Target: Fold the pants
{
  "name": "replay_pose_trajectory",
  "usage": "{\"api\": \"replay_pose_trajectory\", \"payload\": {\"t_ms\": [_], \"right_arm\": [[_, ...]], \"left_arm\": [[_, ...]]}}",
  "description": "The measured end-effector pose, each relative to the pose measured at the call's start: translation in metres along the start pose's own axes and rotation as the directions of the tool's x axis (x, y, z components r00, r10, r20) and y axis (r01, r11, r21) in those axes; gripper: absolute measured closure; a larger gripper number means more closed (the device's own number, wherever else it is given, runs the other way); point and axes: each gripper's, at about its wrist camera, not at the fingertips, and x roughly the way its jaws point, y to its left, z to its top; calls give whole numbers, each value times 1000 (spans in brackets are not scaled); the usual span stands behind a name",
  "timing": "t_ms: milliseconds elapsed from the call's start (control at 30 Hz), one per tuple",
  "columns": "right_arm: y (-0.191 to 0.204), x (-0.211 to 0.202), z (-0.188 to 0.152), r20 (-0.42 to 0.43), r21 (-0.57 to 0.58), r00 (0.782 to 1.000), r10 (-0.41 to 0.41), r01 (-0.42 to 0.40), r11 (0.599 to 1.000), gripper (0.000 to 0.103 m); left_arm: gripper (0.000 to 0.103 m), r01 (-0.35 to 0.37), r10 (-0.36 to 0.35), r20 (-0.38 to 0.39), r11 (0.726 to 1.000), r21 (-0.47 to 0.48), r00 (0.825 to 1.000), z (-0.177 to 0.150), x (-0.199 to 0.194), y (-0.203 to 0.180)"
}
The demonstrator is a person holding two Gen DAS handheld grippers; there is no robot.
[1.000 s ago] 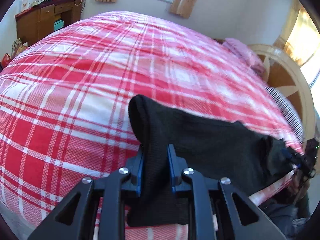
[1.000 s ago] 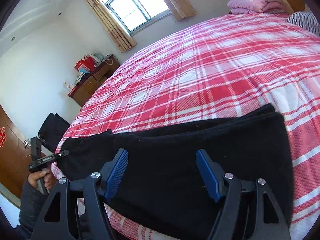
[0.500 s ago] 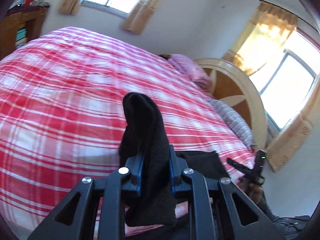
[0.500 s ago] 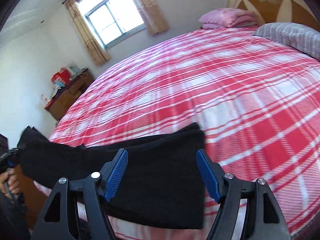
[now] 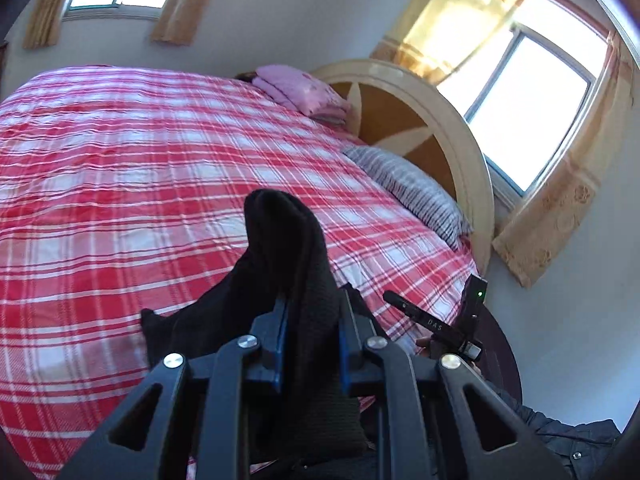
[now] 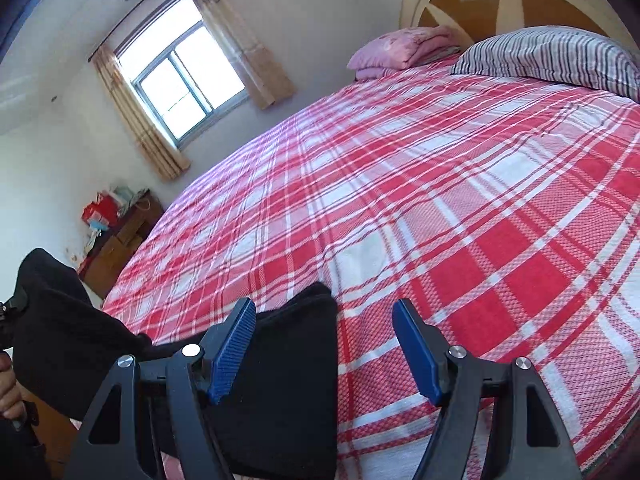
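The black pants [image 5: 288,264] lie at the near edge of the red plaid bed [image 5: 120,184]. My left gripper [image 5: 312,312] is shut on one end of the pants and holds it lifted above the bed. In the right wrist view the pants [image 6: 288,380] lie flat under the left finger [image 6: 232,348], and the lifted end rises at the far left [image 6: 52,312]. My right gripper [image 6: 324,352] is open and empty, low over the pants' right edge. It also shows in the left wrist view [image 5: 440,324] at the lower right.
A striped pillow [image 6: 552,60] and a folded pink blanket [image 6: 404,48] lie by the round headboard [image 5: 448,128]. A wooden cabinet [image 6: 120,236] stands by the far wall beyond the bed. Windows with curtains are on two walls.
My left gripper has lifted and swung its end of the pants to the right, toward the right gripper. The spread pants are now shorter. The right gripper has stayed open.
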Motion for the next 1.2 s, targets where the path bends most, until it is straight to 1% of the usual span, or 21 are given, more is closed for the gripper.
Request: {"api": "replay_pose_trajectory", "payload": {"t_ms": [133,300,400,467,500,567,633,667,700,733,767,800,867,900,933,967,1033,1067,1133,1200], "right_arm": [[-6,2,-1,1,24,1000,-9,9,1000,31],[-12,6,-1,0,47,1000,-21,21,999,31],[-16,5,0,9,63,1000,-29,29,998,31],[-18,5,0,15,69,999,-30,29,997,31],[-19,5,1,17,67,999,-31,30,997,31],[-19,6,1,18,60,999,-31,30,998,31],[-19,6,1,19,57,999,-28,27,998,31],[-20,6,2,22,61,999,-25,23,998,31],[-21,5,2,25,64,999,-22,21,998,31],[-21,5,3,27,66,999,-21,19,998,31],[-22,4,4,31,69,999,-21,19,997,31],[-21,2,5,33,69,999,-20,18,997,31],[-16,0,6,23,53,1000,8,-9,999,31],[-12,-1,6,18,38,1000,25,-26,999,31],[-3,-2,5,10,5,999,47,-47,999,31],[9,1,2,-21,-47,998,66,-67,997,31],[29,10,-6,-105,-126,992,67,-80,989,31],[36,15,-11,-142,-156,989,49,-71,985,31],[45,23,-22,-210,-203,978,8,-52,978,32],[49,28,-27,-248,-233,969,-9,-51,971,43]], "left_arm": [[82,10,-9,-55,1000,15,998,6,31,-18],[82,0,3,-106,999,32,994,9,71,-40],[82,-31,41,-151,997,68,988,1,105,-50],[82,-40,54,-177,996,81,983,-7,124,-54],[80,-46,63,-188,995,89,980,-11,134,-57],[75,-72,103,-221,987,142,970,-25,158,-65],[75,-76,118,-236,981,180,965,-35,165,-74],[75,-59,108,-240,978,201,965,-40,166,-80],[73,-31,86,-242,975,221,967,-46,163,-86],[70,-22,79,-235,971,237,969,-47,159,-90],[60,-24,81,-209,964,264,975,-50,151,-94],[46,-51,103,-167,956,290,981,-52,139,-95],[30,-116,149,-81,940,320,985,-53,118,-92],[26,-155,179,-44,932,328,983,-54,109,-88],[25,-200,216,-11,921,334,976,-55,101,-81],[25,-255,265,17,906,338,964,-56,95,-71],[25,-343,347,47,883,320,937,-59,88,-49],[25,-368,373,42,882,294,927,-60,88,-36],[25,-397,403,21,888,234,915,-64,85,-12],[25,-402,408,1,899,172,913,-69,83,11]]}}
